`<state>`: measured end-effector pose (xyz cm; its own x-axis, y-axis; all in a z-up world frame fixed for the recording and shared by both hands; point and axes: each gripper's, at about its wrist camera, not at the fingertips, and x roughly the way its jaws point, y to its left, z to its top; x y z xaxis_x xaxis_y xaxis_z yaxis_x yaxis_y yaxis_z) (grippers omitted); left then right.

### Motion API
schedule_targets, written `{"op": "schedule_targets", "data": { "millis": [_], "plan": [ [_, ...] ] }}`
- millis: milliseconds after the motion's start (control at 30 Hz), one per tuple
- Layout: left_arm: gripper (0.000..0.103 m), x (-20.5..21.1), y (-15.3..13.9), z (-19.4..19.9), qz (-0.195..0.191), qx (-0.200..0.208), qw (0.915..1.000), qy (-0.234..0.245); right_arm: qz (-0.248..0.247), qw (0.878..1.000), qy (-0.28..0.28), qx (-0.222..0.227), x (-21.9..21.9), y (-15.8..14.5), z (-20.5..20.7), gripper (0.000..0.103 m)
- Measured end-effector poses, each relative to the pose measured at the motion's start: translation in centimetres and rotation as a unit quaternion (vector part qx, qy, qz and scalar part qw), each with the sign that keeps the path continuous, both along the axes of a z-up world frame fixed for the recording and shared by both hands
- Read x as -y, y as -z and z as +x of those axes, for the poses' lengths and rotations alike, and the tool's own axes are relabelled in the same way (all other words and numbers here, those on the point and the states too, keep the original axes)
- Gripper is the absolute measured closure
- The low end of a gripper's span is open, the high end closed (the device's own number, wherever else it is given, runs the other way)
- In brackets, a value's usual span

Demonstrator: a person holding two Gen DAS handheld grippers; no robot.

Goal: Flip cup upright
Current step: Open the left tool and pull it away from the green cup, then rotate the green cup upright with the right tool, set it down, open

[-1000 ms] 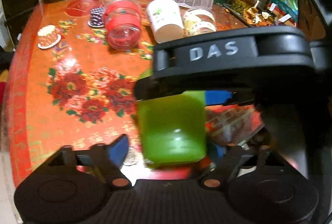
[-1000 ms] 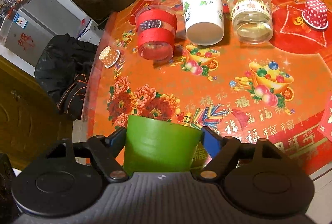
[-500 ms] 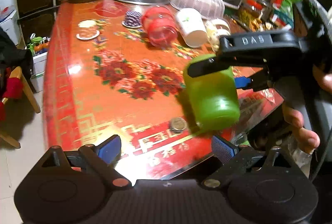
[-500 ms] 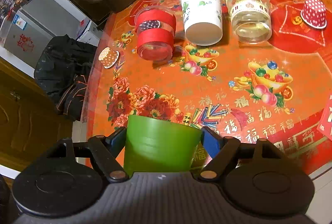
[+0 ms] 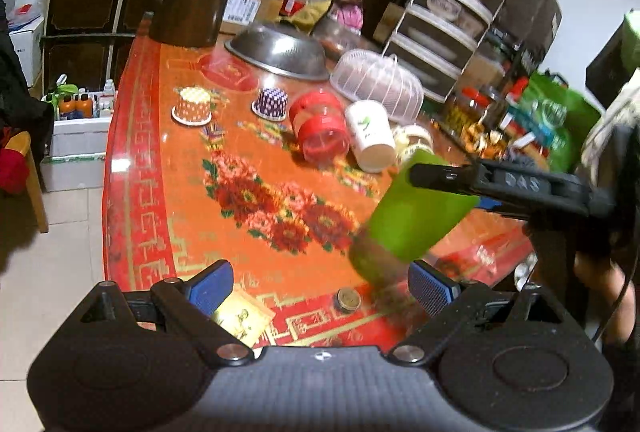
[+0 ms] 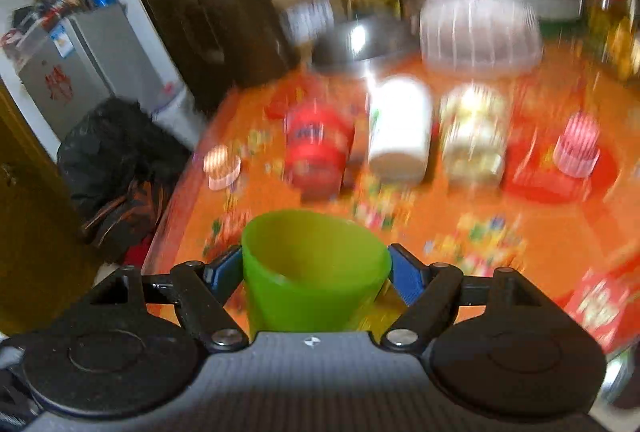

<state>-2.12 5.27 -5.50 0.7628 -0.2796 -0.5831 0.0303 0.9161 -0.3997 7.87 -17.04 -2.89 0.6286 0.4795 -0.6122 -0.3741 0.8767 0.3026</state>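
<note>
- The right gripper (image 6: 316,270) pinches the green plastic cup (image 6: 314,268) between its blue pads — mouth forward, tilted above the orange floral table (image 5: 248,167).
- The left gripper (image 5: 320,282) is spread, the cup ahead to its right.

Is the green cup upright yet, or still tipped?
Tipped, mid-flip. The left wrist view shows the green cup tilted above the table, base down-left, gripped near its rim by the right hand-held gripper; the right wrist view looks into its open mouth.

Probably a cluttered home dining room: floral tablecloth (image 5: 248,191), food cover (image 5: 376,85), fridge (image 6: 68,71).
</note>
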Motion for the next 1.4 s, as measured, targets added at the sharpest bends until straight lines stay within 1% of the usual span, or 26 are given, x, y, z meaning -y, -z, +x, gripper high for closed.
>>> {"op": "schedule_targets", "data": {
  "millis": [33, 100, 167, 233, 267, 333, 367, 400, 433, 467, 533, 600, 700, 833, 900, 1133, 1267, 1367, 1400],
  "plan": [
    [0.007, -0.1, -0.1, -0.1, -0.004, 0.007, 1.0, -0.003, -0.005, 0.999, 0.009, 0.04, 0.1, -0.3, -1.0, 0.026],
    [0.007, -0.4, -0.1, -0.2, -0.014, 0.021, 0.9996, -0.011, -0.004, 0.993, 0.027, 0.112, 0.5, -0.6, -2.7, 0.026],
    [0.007, -0.7, -0.2, -0.2, -0.024, 0.032, 0.999, -0.018, 0.009, 0.986, 0.041, 0.16, 1.0, -0.2, -3.9, 0.026],
    [0.007, -0.9, -0.2, -0.1, -0.028, 0.041, 0.9985, -0.025, 0.007, 0.977, 0.056, 0.207, 1.3, 0.3, -4.9, 0.026],
    [0.007, -1.0, -0.3, -0.1, -0.027, 0.044, 0.9983, -0.027, -0.005, 0.97, 0.064, 0.235, 1.3, 0.6, -5.5, 0.026],
    [0.007, -0.9, -0.2, -0.1, -0.023, 0.047, 0.9982, -0.029, -0.036, 0.958, 0.08, 0.273, 1.1, 0.7, -6.4, 0.026],
    [0.007, -0.9, -0.2, 0.0, -0.021, 0.048, 0.9981, -0.031, -0.054, 0.949, 0.086, 0.297, 1.0, 0.8, -7.1, 0.026],
    [0.007, -0.8, -0.1, 0.2, -0.021, 0.047, 0.9982, -0.032, -0.07, 0.943, 0.086, 0.315, 0.8, 0.8, -7.5, 0.026],
    [0.007, -0.7, 0.1, 0.4, -0.023, 0.045, 0.9982, -0.031, -0.082, 0.939, 0.082, 0.323, 0.6, 0.8, -7.7, 0.026],
    [0.007, -0.6, 0.1, 0.5, -0.025, 0.045, 0.9982, -0.031, -0.087, 0.94, 0.081, 0.319, 0.6, 1.0, -7.4, 0.026],
    [0.007, -0.4, 0.2, 0.7, -0.028, 0.048, 0.9981, -0.028, -0.084, 0.946, 0.08, 0.302, 0.6, 1.4, -6.5, 0.026],
    [0.007, -0.1, 0.2, 0.8, -0.026, 0.051, 0.9981, -0.024, -0.109, 0.943, 0.086, 0.301, -0.1, 2.1, -5.9, 0.026],
    [0.007, 0.1, 0.5, 0.9, -0.024, 0.052, 0.998, -0.024, -0.128, 0.944, 0.088, 0.29, -0.7, 3.0, -5.3, 0.026],
    [0.007, -0.1, 0.6, 1.0, -0.025, 0.053, 0.9979, -0.026, -0.118, 0.946, 0.086, 0.291, -0.8, 4.1, -5.2, 0.026],
    [0.007, -0.2, 0.7, 1.1, -0.026, 0.054, 0.9978, -0.028, -0.123, 0.945, 0.082, 0.293, -1.4, 4.5, -4.9, 0.026],
    [0.007, -0.7, 1.0, 1.0, -0.03, 0.053, 0.9976, -0.032, -0.123, 0.952, 0.07, 0.272, -2.5, 5.8, -4.1, 0.025],
    [0.007, -1.0, 1.2, 1.0, -0.034, 0.051, 0.9975, -0.036, -0.131, 0.95, 0.071, 0.275, -3.1, 5.8, -4.1, 0.025],
    [0.007, -1.2, 1.3, 0.8, -0.034, 0.051, 0.9974, -0.037, -0.126, 0.953, 0.068, 0.267, -3.3, 5.7, -4.1, 0.017],
    [0.007, -1.3, 1.3, 0.8, -0.035, 0.051, 0.9974, -0.038, -0.122, 0.954, 0.067, 0.265, -3.2, 5.7, -4.1, 0.008]
  ]
}}
